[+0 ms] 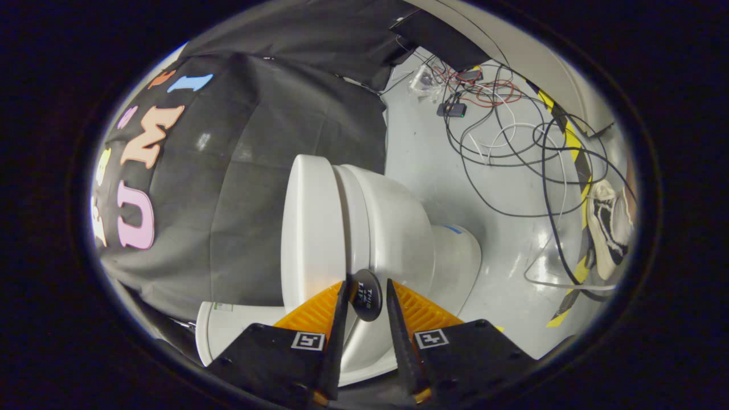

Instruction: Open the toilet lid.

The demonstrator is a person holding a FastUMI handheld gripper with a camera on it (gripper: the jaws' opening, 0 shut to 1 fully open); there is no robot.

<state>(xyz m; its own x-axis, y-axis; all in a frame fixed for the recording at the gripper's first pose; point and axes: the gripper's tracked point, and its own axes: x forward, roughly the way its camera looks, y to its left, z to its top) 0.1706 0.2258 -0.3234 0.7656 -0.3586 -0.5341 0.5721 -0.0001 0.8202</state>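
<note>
The gripper [364,296] has its fingers closed in on the round black knob [365,296] at the toilet lid's [310,228] edge, likely for leverage; the lid looks raised off the bowl [398,222].

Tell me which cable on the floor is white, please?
The thin white cable looping near the sneaker; the tangled others are black or red. The fingers flank a black disc on the toilet lid.
</note>
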